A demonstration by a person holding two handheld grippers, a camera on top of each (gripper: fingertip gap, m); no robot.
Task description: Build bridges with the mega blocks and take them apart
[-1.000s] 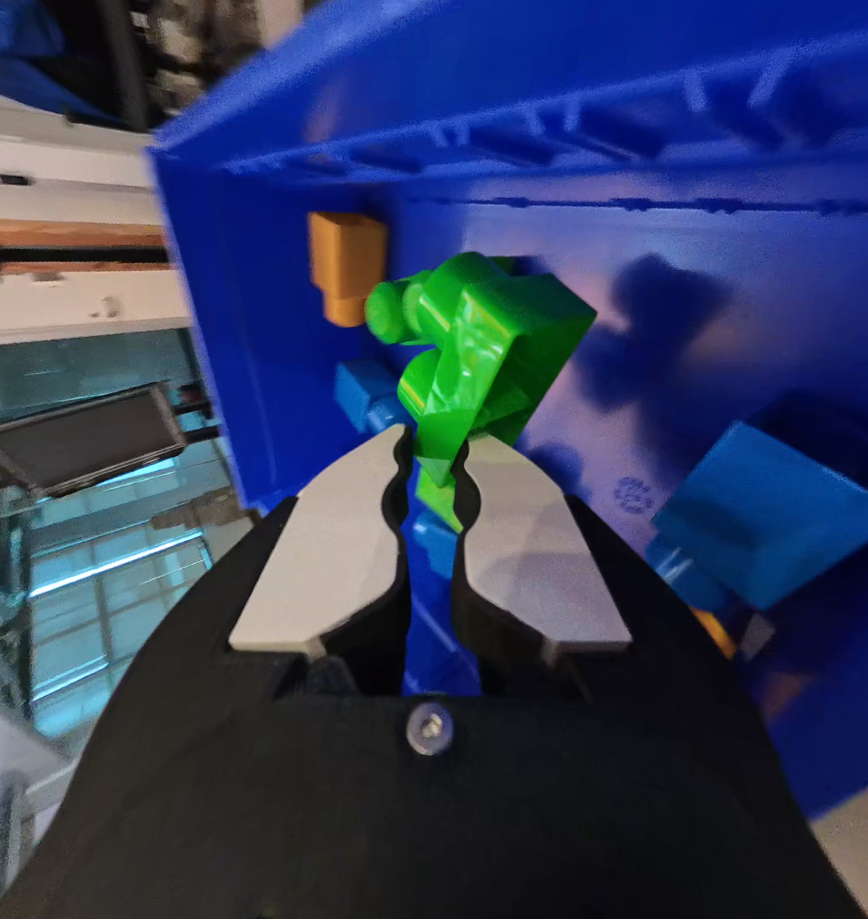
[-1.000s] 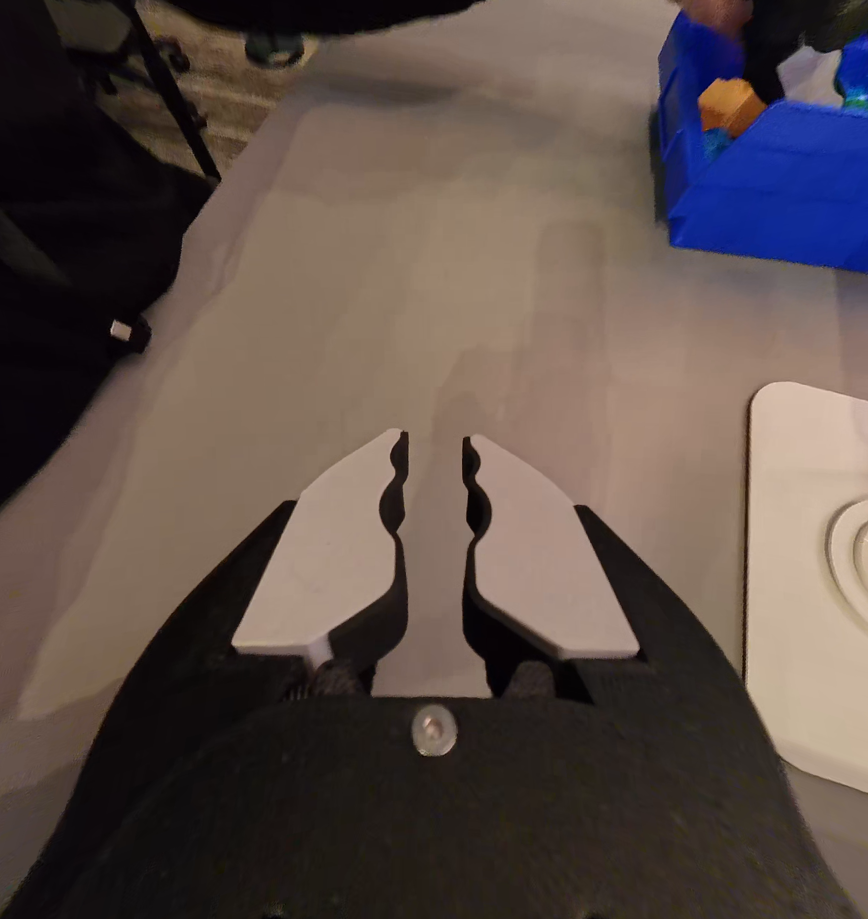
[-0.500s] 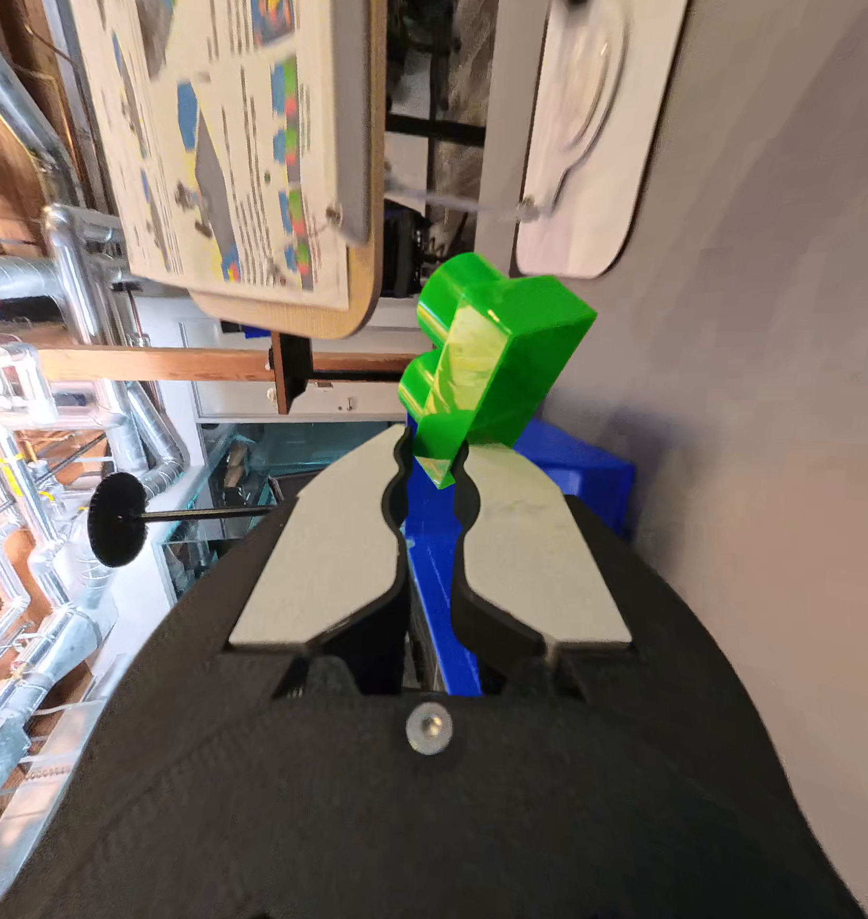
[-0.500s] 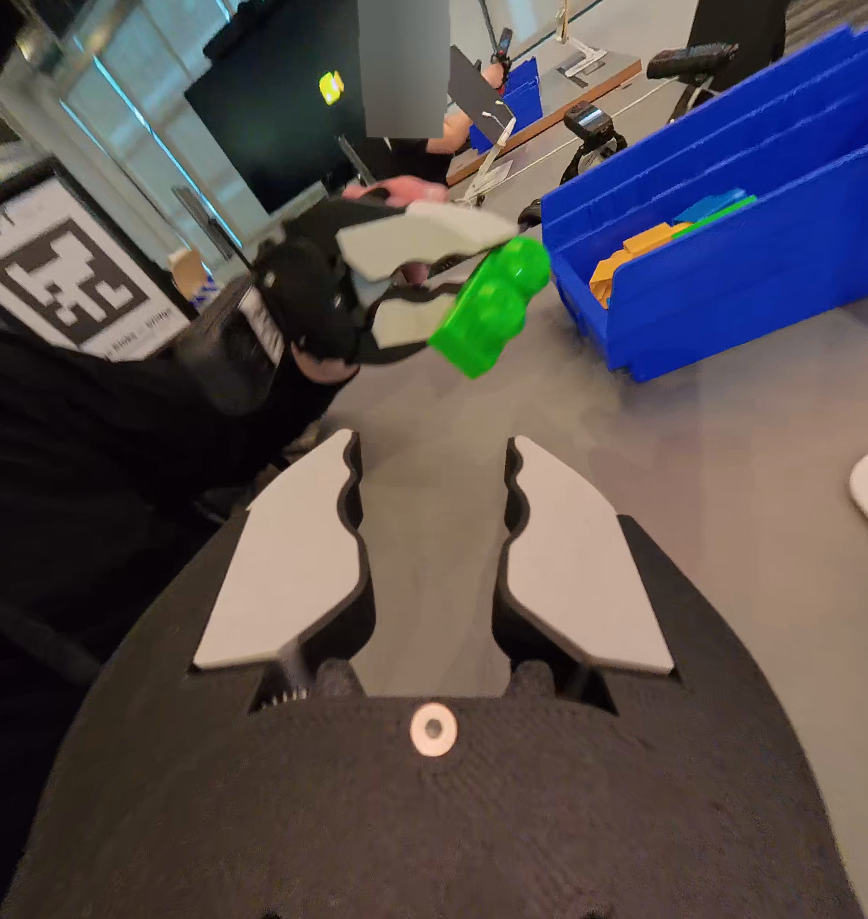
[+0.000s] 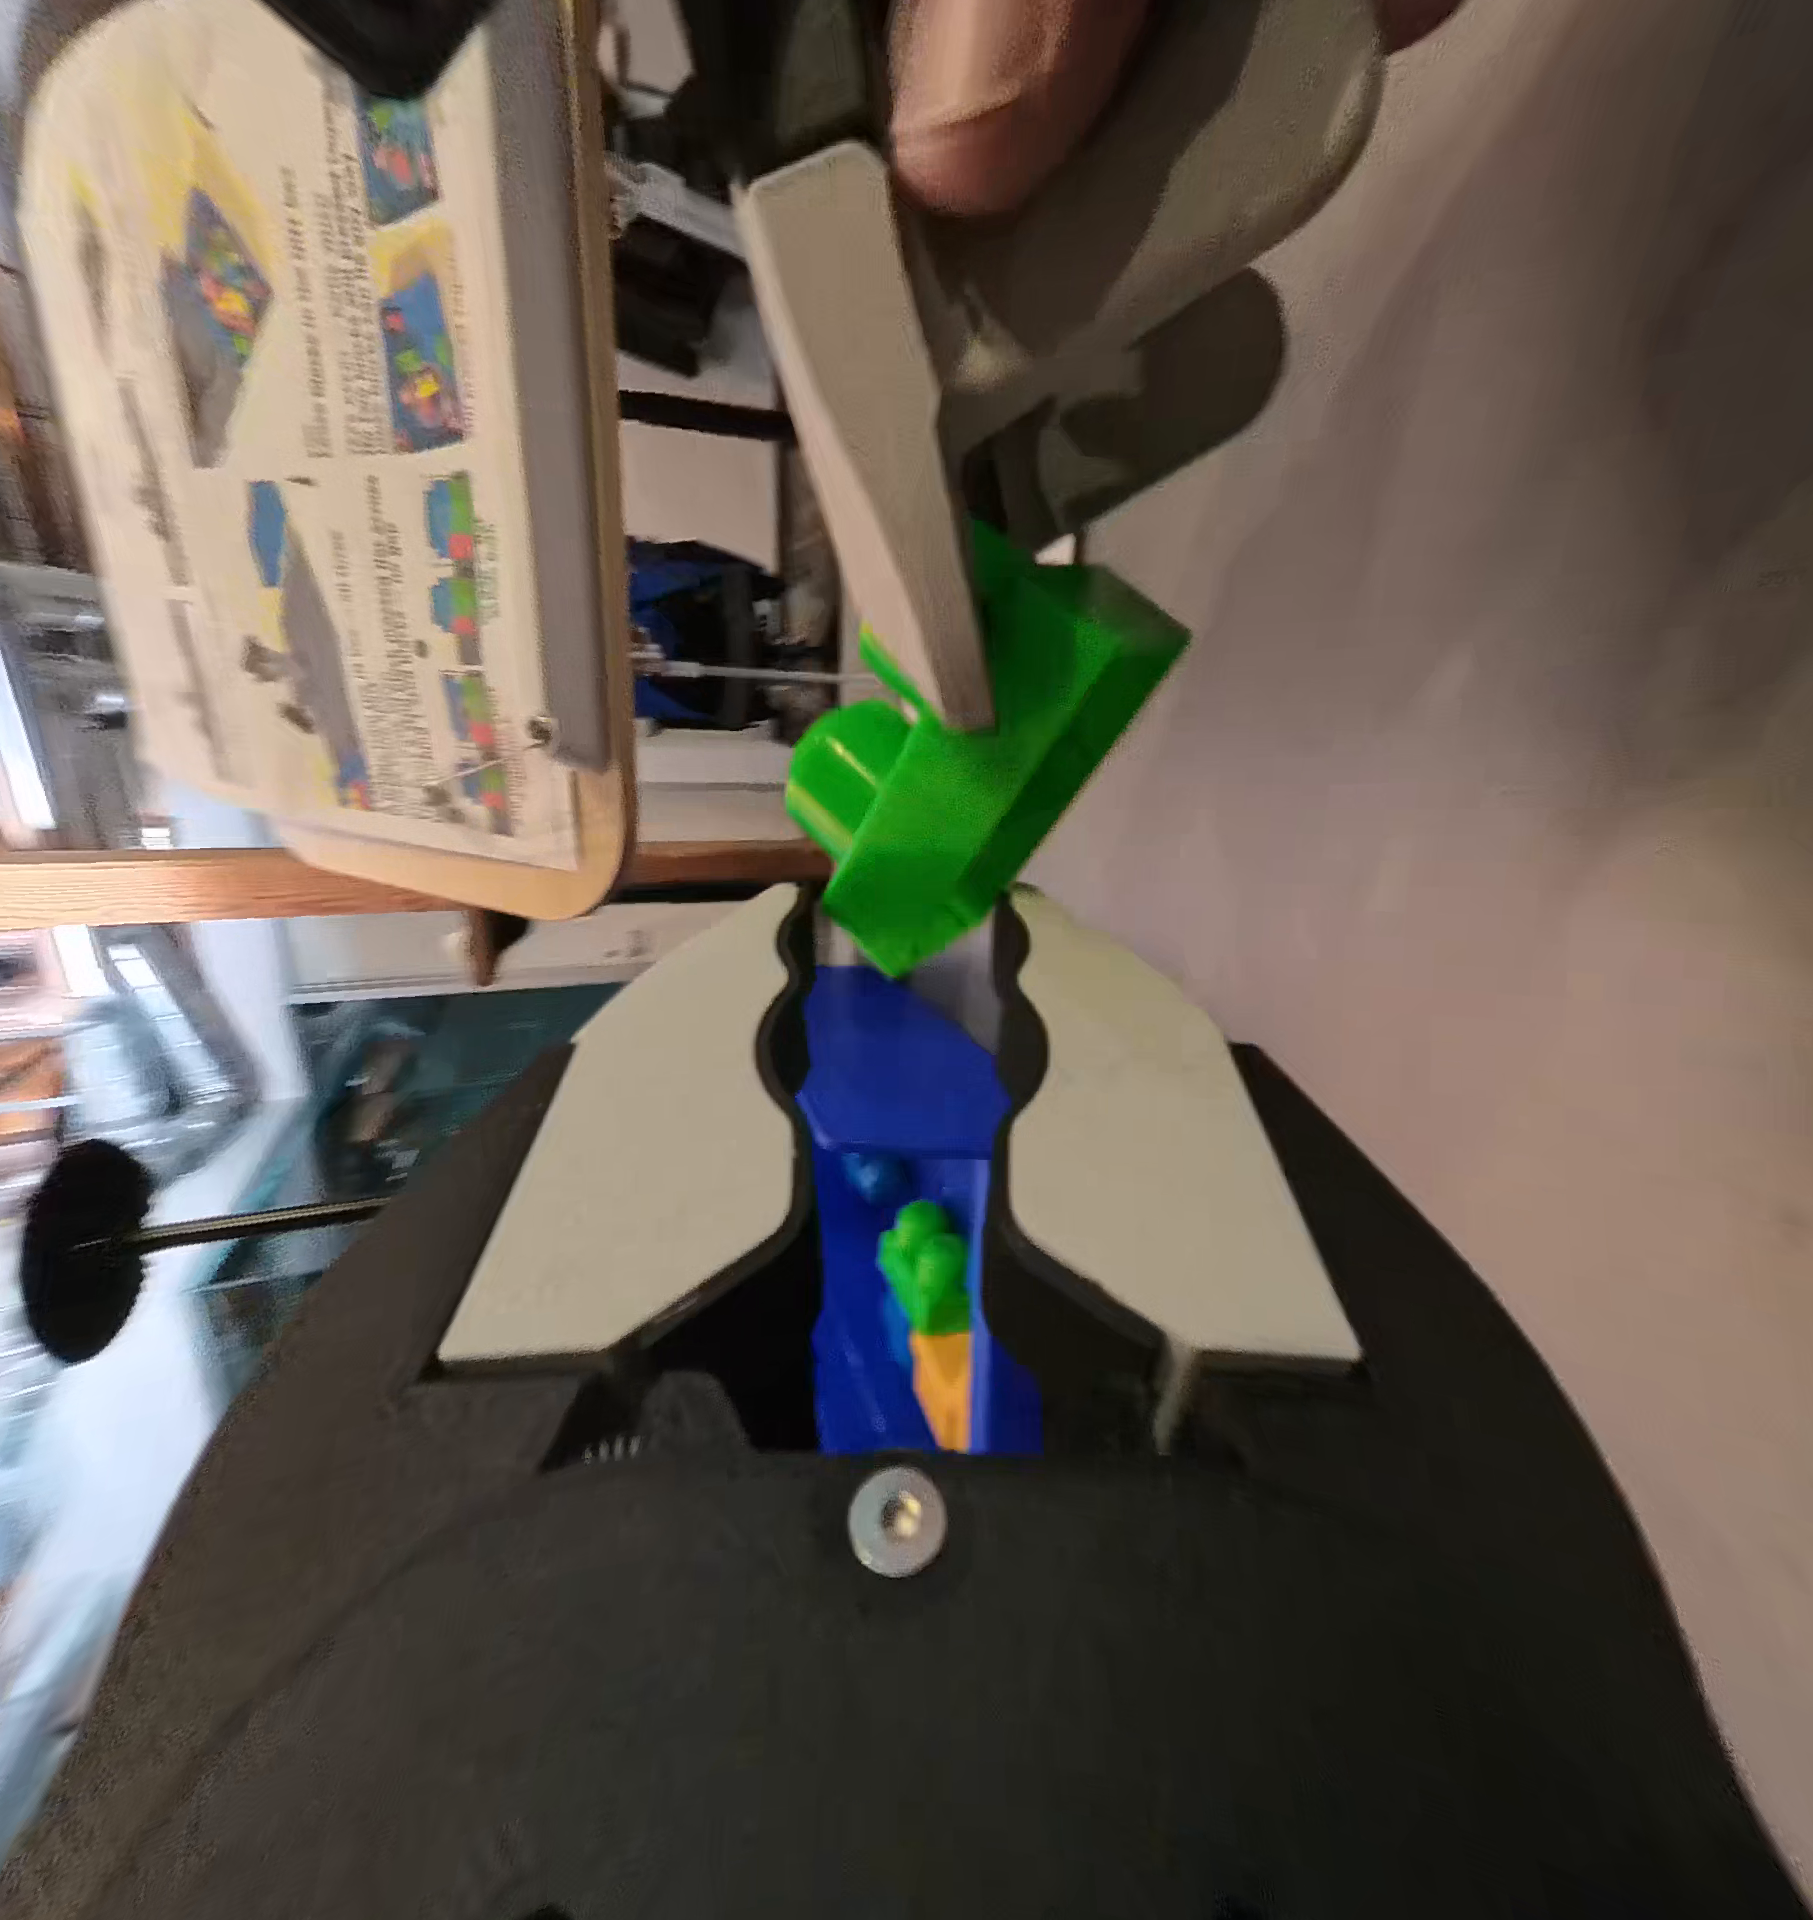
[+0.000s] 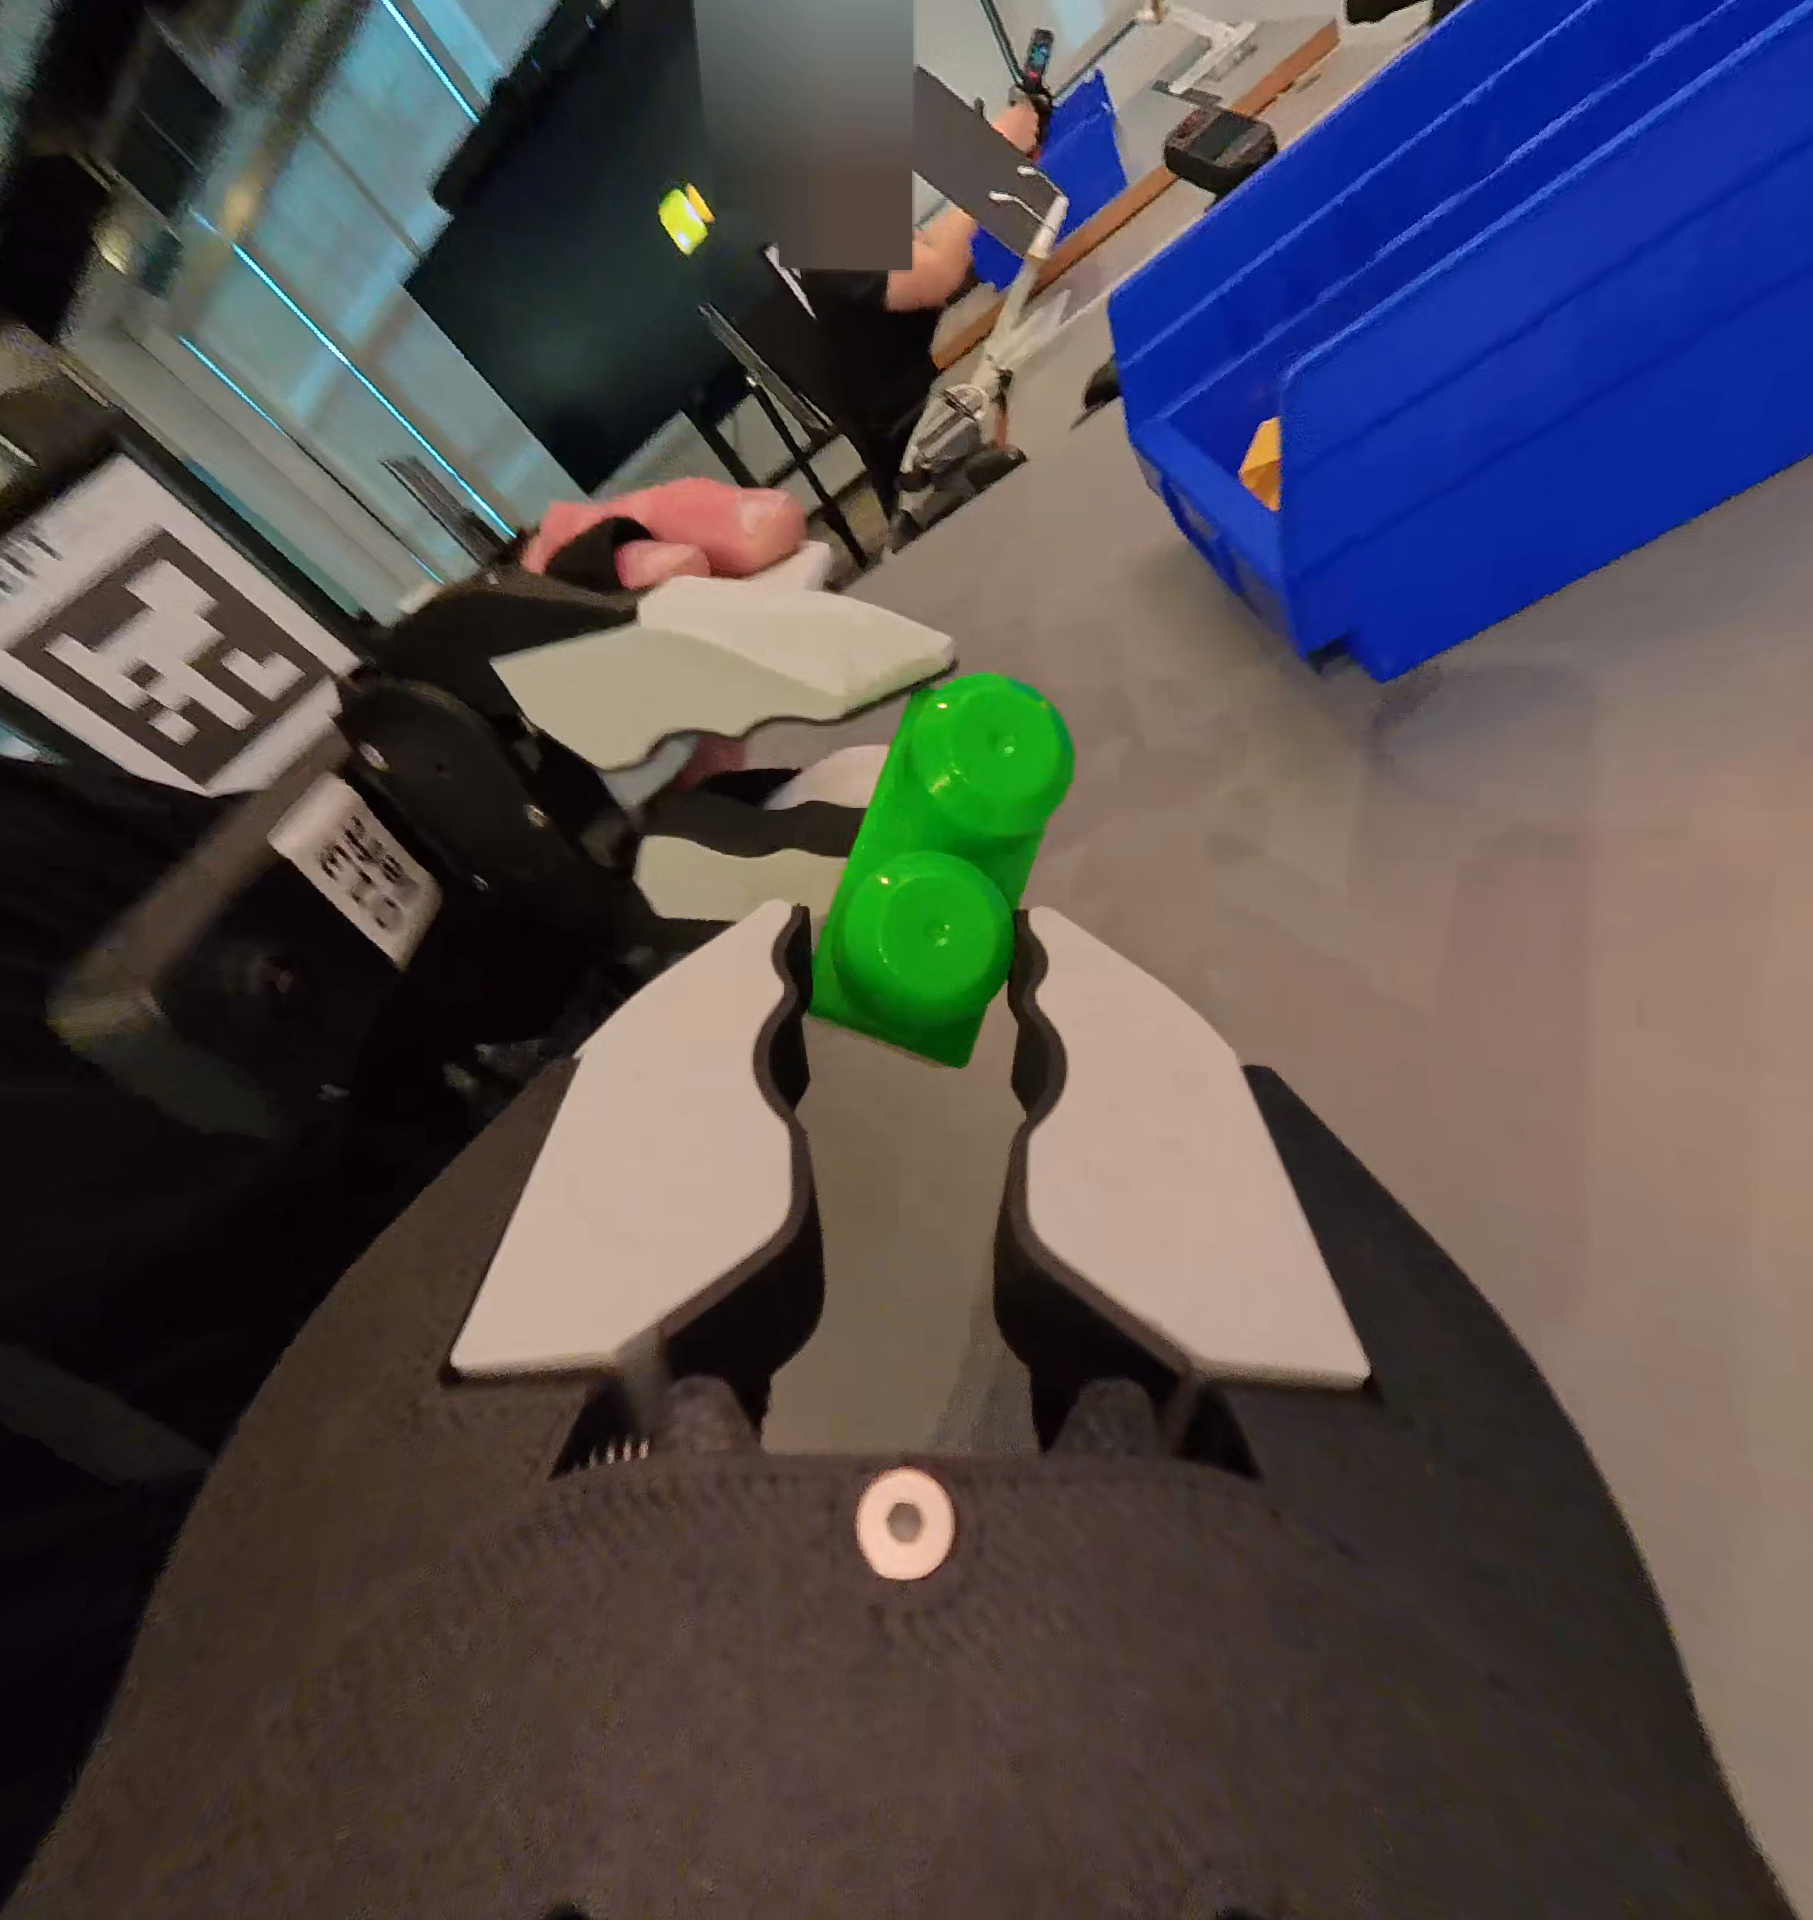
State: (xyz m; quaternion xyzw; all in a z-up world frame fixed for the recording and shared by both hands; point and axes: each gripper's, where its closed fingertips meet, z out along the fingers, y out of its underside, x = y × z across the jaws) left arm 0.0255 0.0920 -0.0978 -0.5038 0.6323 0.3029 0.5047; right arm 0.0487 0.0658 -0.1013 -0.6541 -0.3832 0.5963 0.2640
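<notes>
Right hand-held gripper (image 6: 907, 935) clamps the green block (image 6: 933, 894); left hand-held gripper (image 5: 902, 920) gapes beside it.

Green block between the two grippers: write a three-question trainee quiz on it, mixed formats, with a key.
1. Which gripper clamps the green block? A: left gripper. B: right gripper. C: neither.
2. True or false: the blue bin is empty.
3. Fill in: the block shows ___ round studs.

Key: 1 B, the left one's jaws stand apart. 2 False, an orange block lies inside. 3 Two.
</notes>
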